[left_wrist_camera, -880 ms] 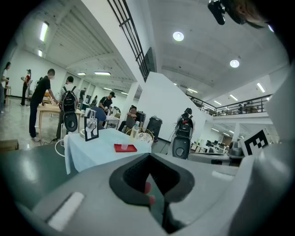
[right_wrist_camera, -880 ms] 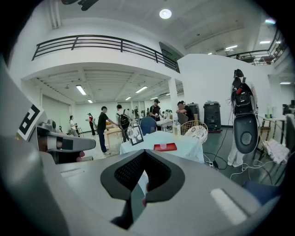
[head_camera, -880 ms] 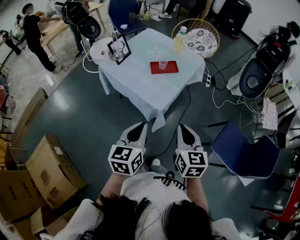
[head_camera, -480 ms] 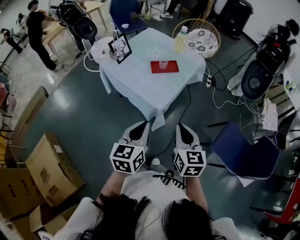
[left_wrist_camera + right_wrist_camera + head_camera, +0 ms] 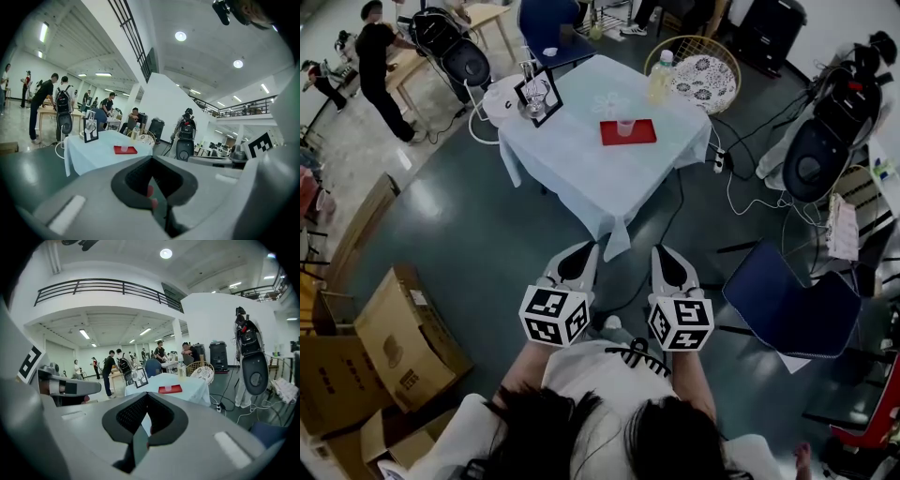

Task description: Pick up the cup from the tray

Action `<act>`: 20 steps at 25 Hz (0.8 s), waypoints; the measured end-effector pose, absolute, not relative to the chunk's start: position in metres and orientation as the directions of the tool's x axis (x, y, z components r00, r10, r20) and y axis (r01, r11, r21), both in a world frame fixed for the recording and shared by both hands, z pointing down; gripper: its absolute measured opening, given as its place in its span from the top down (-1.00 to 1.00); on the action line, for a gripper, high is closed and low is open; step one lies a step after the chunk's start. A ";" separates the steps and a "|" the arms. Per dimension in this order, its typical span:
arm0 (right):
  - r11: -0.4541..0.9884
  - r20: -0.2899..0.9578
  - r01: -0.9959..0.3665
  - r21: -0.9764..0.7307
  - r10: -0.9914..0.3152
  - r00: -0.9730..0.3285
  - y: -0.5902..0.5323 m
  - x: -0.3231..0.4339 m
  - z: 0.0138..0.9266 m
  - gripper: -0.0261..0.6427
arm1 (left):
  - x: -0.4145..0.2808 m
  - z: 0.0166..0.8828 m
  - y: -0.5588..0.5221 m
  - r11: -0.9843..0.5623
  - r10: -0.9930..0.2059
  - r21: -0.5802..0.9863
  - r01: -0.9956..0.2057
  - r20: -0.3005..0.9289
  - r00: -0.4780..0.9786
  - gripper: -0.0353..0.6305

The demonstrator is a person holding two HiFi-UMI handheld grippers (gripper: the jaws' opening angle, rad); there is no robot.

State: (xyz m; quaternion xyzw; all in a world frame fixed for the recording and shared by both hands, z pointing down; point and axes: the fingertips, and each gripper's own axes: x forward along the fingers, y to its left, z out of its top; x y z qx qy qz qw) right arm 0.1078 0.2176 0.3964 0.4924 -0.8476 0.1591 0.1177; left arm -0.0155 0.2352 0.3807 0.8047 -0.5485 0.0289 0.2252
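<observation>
Red rectangular tray (image 5: 643,137) holds translucent cup (image 5: 625,127) | left gripper (image 5: 580,249), right gripper (image 5: 662,250): jaws together

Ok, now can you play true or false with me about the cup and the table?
1. The clear plastic cup stands on the flat red tray. True.
2. The left hand-held gripper is holding the cup. False: its jaws are together on nothing, far from the table.
3. The tray lies on the floor. False: it lies on the table with the pale blue cloth.
4. A bottle of yellow drink stands on the table too. True.
</observation>
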 end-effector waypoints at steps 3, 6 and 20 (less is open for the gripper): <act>0.471 0.365 -0.867 -0.162 -0.788 -0.496 0.219 0.112 0.397 0.84 | -0.013 0.381 0.237 -0.288 -0.870 0.330 -0.899 0.302 0.389 0.89; 0.487 0.372 -0.858 -0.163 -0.775 -0.511 0.220 0.118 0.396 0.84 | -0.009 0.380 0.237 -0.280 -0.873 0.324 -0.904 0.305 0.380 0.89; 0.494 0.388 -0.853 -0.168 -0.762 -0.518 0.203 0.149 0.404 0.84 | 0.011 0.384 0.236 -0.219 -0.890 0.325 -0.920 0.320 0.324 0.89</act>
